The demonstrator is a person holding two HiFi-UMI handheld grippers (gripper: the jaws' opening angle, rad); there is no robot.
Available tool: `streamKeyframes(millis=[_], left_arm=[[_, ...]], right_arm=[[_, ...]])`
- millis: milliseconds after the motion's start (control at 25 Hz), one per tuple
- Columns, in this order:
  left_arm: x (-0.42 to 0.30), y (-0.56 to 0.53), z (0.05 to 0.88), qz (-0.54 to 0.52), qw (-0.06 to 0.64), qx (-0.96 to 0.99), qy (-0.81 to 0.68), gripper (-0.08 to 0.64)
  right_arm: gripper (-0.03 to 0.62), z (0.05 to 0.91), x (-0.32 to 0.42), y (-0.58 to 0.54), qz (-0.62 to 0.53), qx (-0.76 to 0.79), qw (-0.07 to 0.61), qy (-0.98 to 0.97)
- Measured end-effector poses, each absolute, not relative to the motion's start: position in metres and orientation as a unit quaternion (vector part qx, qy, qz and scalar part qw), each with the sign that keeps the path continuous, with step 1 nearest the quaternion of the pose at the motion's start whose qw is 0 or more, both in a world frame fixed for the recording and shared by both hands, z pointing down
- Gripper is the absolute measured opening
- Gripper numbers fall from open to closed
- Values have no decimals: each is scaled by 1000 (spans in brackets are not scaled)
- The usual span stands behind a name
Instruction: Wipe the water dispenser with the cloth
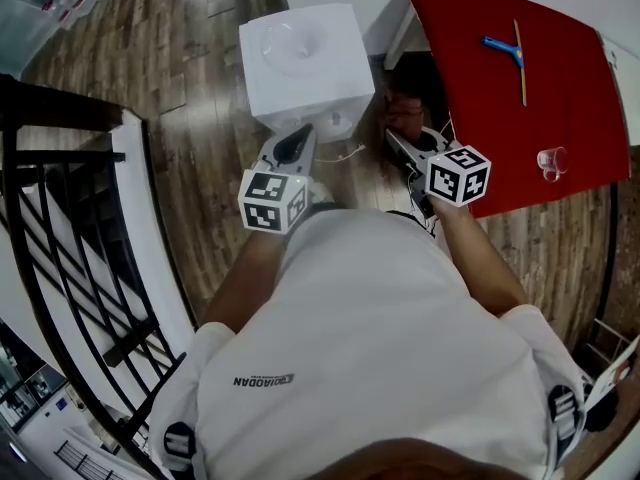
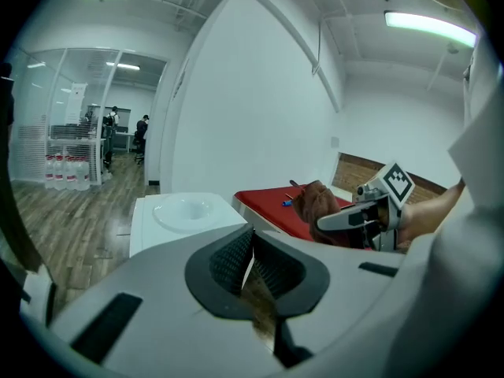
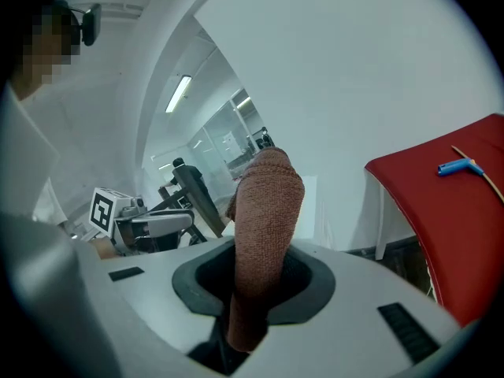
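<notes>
The white water dispenser (image 1: 300, 60) stands on the wood floor just ahead of me, its top dished; it also shows in the left gripper view (image 2: 185, 213). My right gripper (image 1: 397, 141) (image 3: 260, 270) is shut on a brown knitted cloth (image 3: 266, 211), which sticks up out of the jaws. That cloth (image 1: 405, 111) hangs to the right of the dispenser, apart from it. My left gripper (image 1: 298, 134) (image 2: 252, 249) is shut with nothing in it, just in front of the dispenser's lower front edge.
A red table (image 1: 520, 88) stands at the right, carrying a blue tool (image 1: 503, 50), a thin stick (image 1: 520, 63) and a clear glass (image 1: 551, 161). A black stair railing (image 1: 70, 248) runs along the left. A white cable (image 1: 350, 154) lies by the dispenser's base.
</notes>
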State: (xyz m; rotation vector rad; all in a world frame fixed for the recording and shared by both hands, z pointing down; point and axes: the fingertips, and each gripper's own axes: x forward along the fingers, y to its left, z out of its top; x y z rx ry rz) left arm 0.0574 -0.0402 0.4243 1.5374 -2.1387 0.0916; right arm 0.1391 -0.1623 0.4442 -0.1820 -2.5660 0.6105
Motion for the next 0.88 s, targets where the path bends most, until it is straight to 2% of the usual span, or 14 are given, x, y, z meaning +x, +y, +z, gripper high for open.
streamKeyframes(millis=[560,880], left_arm=[[13,-52,440,28,264,588,-764,2],[1,-57,439,5,278,570,-773,0]], right_arm=[[71,454,65,-212,-39,-38,333,-941],[71,466,-4,-249,-255,-82,364,-892]])
